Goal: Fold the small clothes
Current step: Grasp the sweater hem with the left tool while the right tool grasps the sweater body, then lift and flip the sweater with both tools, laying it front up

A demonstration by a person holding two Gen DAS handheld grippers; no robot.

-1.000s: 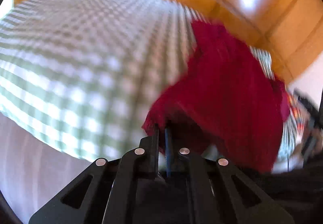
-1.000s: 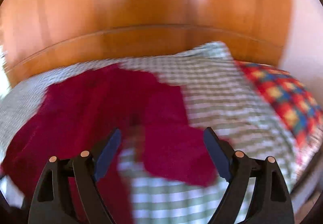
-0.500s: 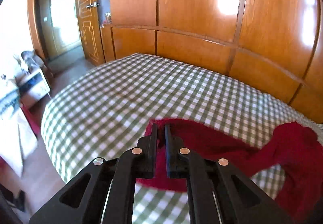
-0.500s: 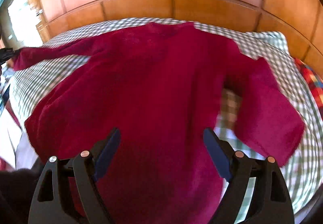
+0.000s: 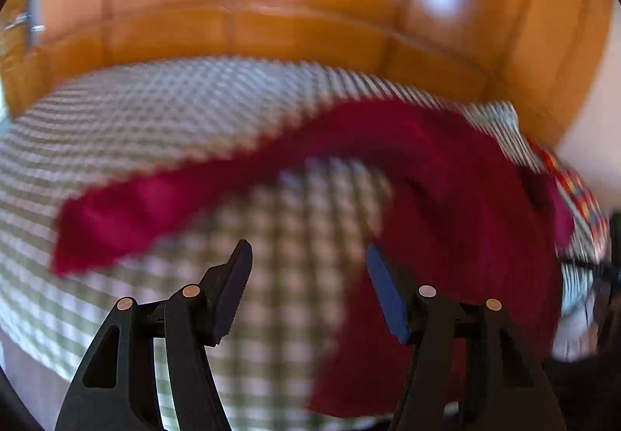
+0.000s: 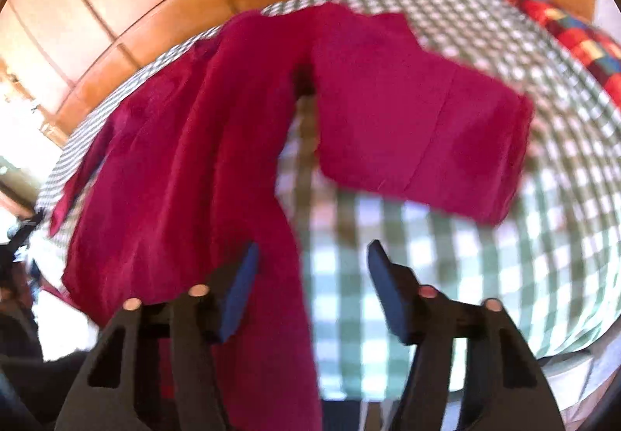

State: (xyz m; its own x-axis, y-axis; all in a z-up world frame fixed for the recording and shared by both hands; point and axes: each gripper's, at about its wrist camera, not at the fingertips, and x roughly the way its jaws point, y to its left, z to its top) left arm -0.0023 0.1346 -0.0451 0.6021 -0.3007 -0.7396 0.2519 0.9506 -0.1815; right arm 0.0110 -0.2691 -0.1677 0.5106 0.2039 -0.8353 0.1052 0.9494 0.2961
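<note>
The red top (image 6: 217, 144) lies spread on the green checked bed (image 6: 485, 256), body running near to far, one sleeve (image 5: 128, 213) stretched left, the other (image 6: 419, 120) lying to the right. Half a second ago the left gripper (image 5: 308, 285) pinched the left sleeve; its fingers have just opened and hold nothing. The right gripper (image 6: 310, 287) has been closing above the top's near edge, not pinching.
</note>
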